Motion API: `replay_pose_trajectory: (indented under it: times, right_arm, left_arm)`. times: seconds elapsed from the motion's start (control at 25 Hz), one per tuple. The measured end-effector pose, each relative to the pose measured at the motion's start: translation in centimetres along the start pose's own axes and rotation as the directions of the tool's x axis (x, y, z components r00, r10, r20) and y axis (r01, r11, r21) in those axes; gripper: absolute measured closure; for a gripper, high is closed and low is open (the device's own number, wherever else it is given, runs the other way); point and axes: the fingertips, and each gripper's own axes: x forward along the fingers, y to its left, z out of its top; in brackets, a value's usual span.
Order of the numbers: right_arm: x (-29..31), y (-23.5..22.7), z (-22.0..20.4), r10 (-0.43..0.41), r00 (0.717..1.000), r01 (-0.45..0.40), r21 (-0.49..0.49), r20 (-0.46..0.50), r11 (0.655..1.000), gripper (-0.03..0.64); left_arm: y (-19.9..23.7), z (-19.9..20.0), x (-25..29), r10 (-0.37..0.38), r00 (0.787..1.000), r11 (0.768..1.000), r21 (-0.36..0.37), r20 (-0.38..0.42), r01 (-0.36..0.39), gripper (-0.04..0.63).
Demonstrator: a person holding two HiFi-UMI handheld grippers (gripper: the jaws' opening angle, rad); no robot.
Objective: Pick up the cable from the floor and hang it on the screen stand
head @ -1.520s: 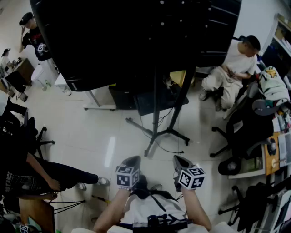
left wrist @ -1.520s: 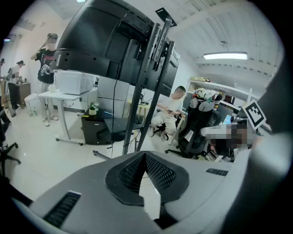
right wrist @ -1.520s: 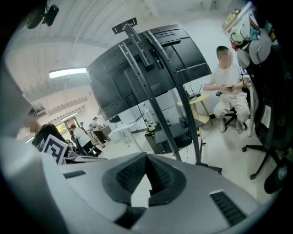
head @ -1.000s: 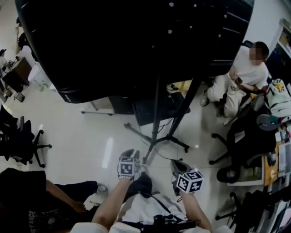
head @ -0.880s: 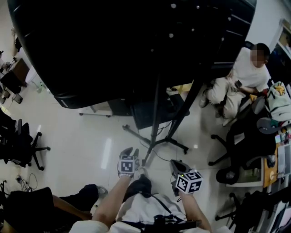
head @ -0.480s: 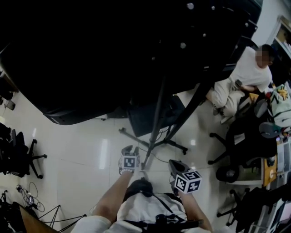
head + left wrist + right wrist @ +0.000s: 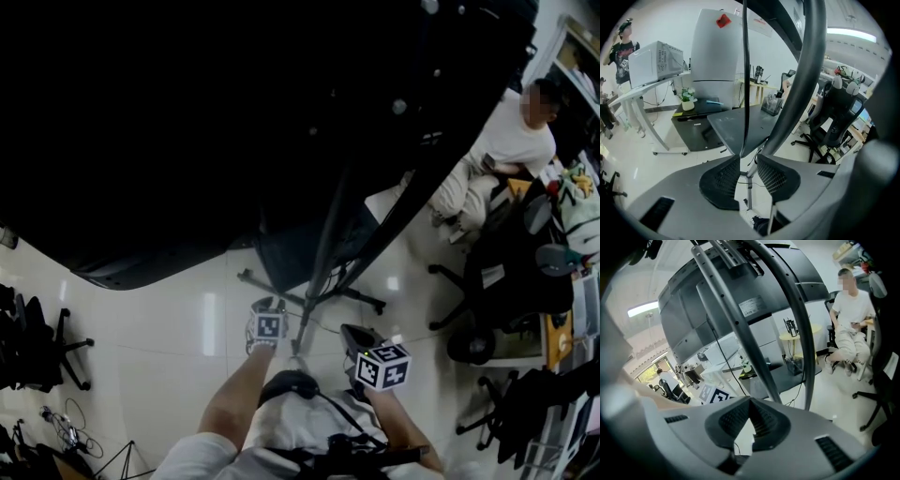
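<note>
Glossy white office floor [image 7: 159,319] spreads beneath a large black screen [image 7: 187,112] on its stand [image 7: 323,234]. Left gripper [image 7: 748,158], jaws slightly parted and gripping nothing, is raised close to the stand's pole. A thin dark cable [image 7: 745,84] hangs beside that pole, straight down to the gripper's left jaw tip. Right gripper [image 7: 750,401], alongside, is clenched and empty. A person [image 7: 511,150] sits at right.

Black cable [image 7: 745,84], upright beside screen stand [image 7: 806,79]
</note>
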Motion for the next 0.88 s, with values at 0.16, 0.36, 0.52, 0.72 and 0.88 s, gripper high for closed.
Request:
replay_pose_trajectory:
  times: [0.16,0.36,0.52,0.72,0.88]
  right_arm:
    - [0.4,-1.0,0.2,-0.016,1.000,0.016,0.020,0.007,1.000,0.612]
    - [1.1,-2.3,-0.2,-0.031,0.999,0.031,0.056,0.014,0.998,0.614]
    - [1.6,-3.4,-0.7,-0.038,0.999,0.037,0.073,0.015,0.997,0.614]
    - [1.1,-4.5,-0.7,-0.061,0.998,0.058,0.097,0.023,0.994,0.612]
    - [0.5,-5.5,-0.9,-0.079,0.996,0.076,0.110,0.028,0.991,0.612]
  left_arm:
    - [0.2,-0.6,1.7,0.006,0.998,0.999,0.048,-0.055,-0.004,0.477]
    - [0.8,-0.7,3.2,0.020,0.997,0.998,0.064,-0.071,-0.015,0.477]
    - [1.0,-0.7,4.6,0.022,0.996,0.997,0.074,-0.082,-0.016,0.477]
    - [0.4,0.0,5.6,0.007,0.997,0.994,0.112,-0.083,0.002,0.482]
    - [-0.2,0.6,6.4,-0.001,0.998,0.991,0.133,-0.070,0.010,0.491]
